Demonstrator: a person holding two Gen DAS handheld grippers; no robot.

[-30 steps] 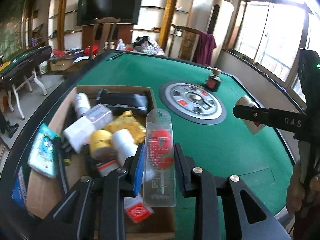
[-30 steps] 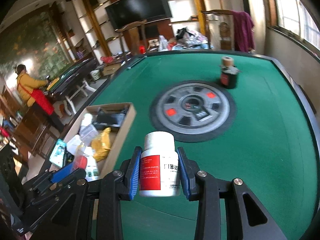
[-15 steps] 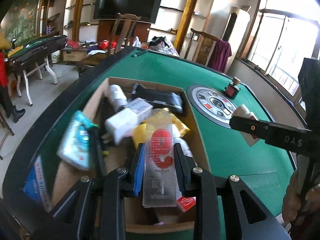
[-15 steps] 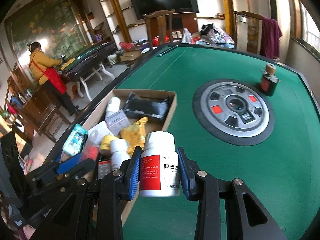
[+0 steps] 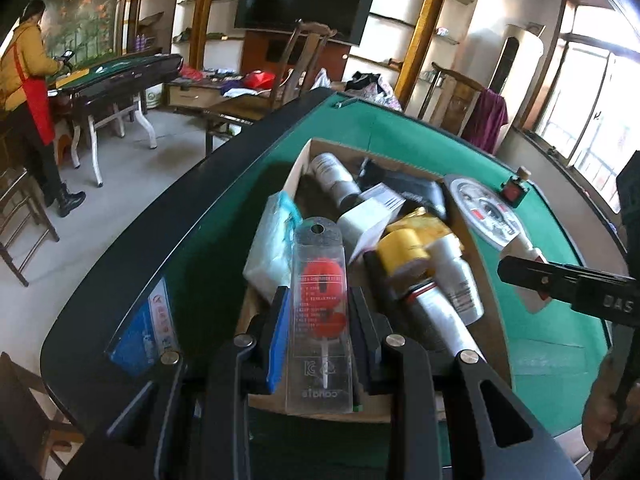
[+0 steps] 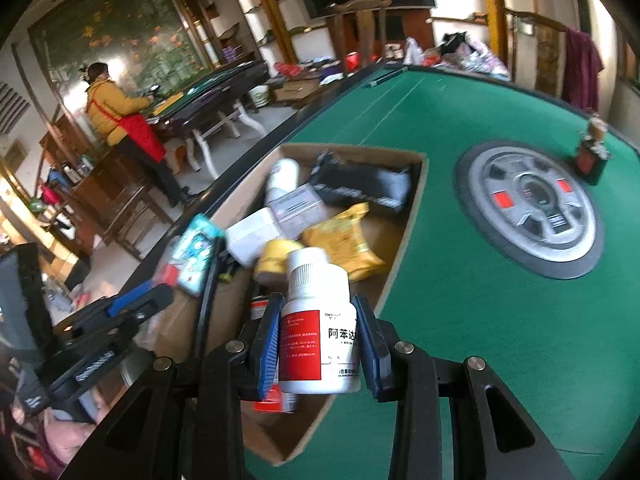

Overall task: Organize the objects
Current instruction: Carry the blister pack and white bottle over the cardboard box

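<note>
My left gripper [image 5: 320,332] is shut on a clear plastic blister pack [image 5: 320,312] with a red item inside, held over the near end of the cardboard box [image 5: 298,166]. In the right wrist view my right gripper [image 6: 320,344] is shut on a white pill bottle [image 6: 318,320] with a red and white label, above the box's near right corner [image 6: 416,196]. The box holds several items: a yellow pouch [image 6: 344,244], a yellow tape roll [image 5: 402,246], white bottles, a black pouch [image 6: 360,184]. The left gripper also shows at the left of the right wrist view [image 6: 120,320].
The box lies on a green felt table [image 6: 480,312] with a round grey centre panel [image 6: 532,208]. A small dark bottle [image 6: 592,152] stands beyond it. A blue packet [image 5: 148,332] sits on the table's dark rim. A person in yellow and red [image 6: 120,112] stands at another table.
Both grippers have moved left, from over the green felt to over the cardboard box, and sunk a little. Each keeps its hold on its item.
</note>
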